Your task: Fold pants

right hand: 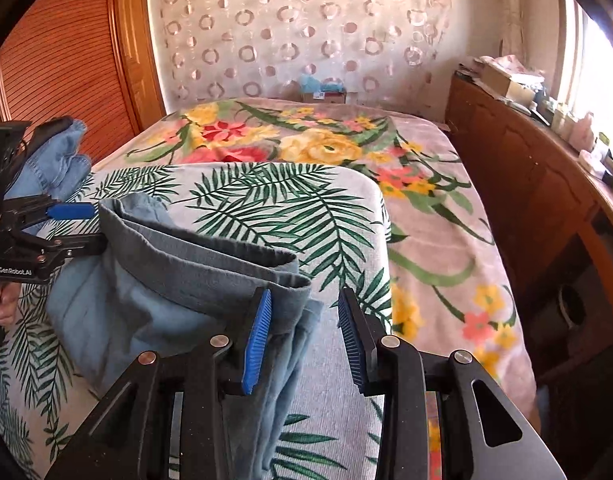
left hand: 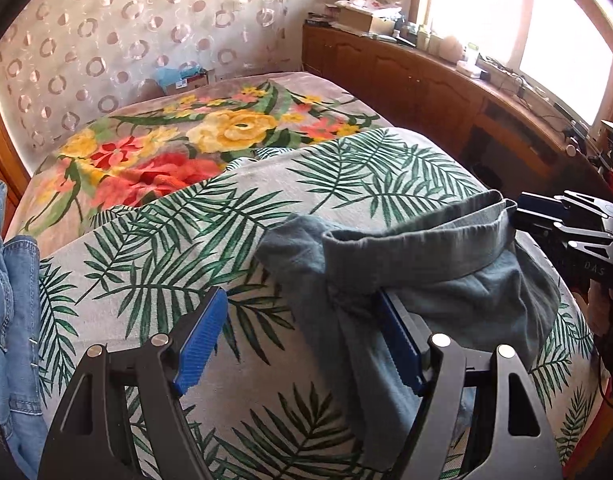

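Note:
Grey-blue pants (left hand: pixel 446 264) hang over the palm-leaf sheet (left hand: pixel 178 248), their waistband pulled wide between my two grippers. My left gripper (left hand: pixel 300 296) is open; its right finger sits under the waistband cloth and its left finger (left hand: pixel 202 340) is bare. My right gripper (right hand: pixel 305 294) is open too. The pants (right hand: pixel 166 288) drape over its left pad (right hand: pixel 258 340), and the right pad stands free of them. Each gripper shows in the other's view: the right gripper (left hand: pixel 546 220) at the waistband's far end, the left gripper (right hand: pixel 66 224) at the left.
Blue jeans (left hand: pixel 10 280) lie at the bed's left edge, jeans (right hand: pixel 62 160) behind my left gripper. A floral blanket (left hand: pixel 166 148) covers the far half of the bed. A wooden cabinet (right hand: pixel 526 184) with clutter runs along the right under the window. A hand (right hand: pixel 2 308) holds the left gripper.

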The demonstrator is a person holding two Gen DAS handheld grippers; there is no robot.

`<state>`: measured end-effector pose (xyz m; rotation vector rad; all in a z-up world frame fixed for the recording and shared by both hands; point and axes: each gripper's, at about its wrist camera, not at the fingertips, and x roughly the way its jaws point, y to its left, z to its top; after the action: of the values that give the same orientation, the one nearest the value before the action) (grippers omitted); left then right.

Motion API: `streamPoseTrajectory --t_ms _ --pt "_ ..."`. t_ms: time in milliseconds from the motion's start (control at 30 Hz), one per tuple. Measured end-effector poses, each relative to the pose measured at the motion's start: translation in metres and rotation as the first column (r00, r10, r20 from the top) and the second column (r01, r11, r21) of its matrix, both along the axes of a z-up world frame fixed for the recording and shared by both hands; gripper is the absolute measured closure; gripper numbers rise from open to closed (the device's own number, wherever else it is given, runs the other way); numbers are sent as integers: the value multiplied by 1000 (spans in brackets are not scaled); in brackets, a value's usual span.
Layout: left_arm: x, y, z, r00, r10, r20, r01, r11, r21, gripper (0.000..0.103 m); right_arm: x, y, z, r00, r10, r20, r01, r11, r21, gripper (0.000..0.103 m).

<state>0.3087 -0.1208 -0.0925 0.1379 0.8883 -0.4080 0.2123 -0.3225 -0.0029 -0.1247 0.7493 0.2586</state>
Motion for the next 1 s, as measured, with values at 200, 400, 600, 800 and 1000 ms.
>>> streamPoseTrajectory --t_ms 200,400,600,800,1000 --pt "-5 1 4 1000 -13 15 14 999 -35 27 2 7 -5 999 32 -23 -31 999 36 67" --pt "-6 -2 1 1000 -21 -1 21 999 -25 27 15 0 -1 998 62 -10 -61 997 56 96" --pt "-12 0 4 1000 -25 5 26 999 -37 27 26 -9 0 1000 -4 -5 4 998 63 96" --pt "-25 -1 8 999 -50 7 50 997 -52 27 11 -16 7 1000 -9 -20 10 996 93 89" --pt "-41 -7 9 996 -88 4 88 995 -54 27 -24 -23 13 999 -10 -47 14 995 96 72"
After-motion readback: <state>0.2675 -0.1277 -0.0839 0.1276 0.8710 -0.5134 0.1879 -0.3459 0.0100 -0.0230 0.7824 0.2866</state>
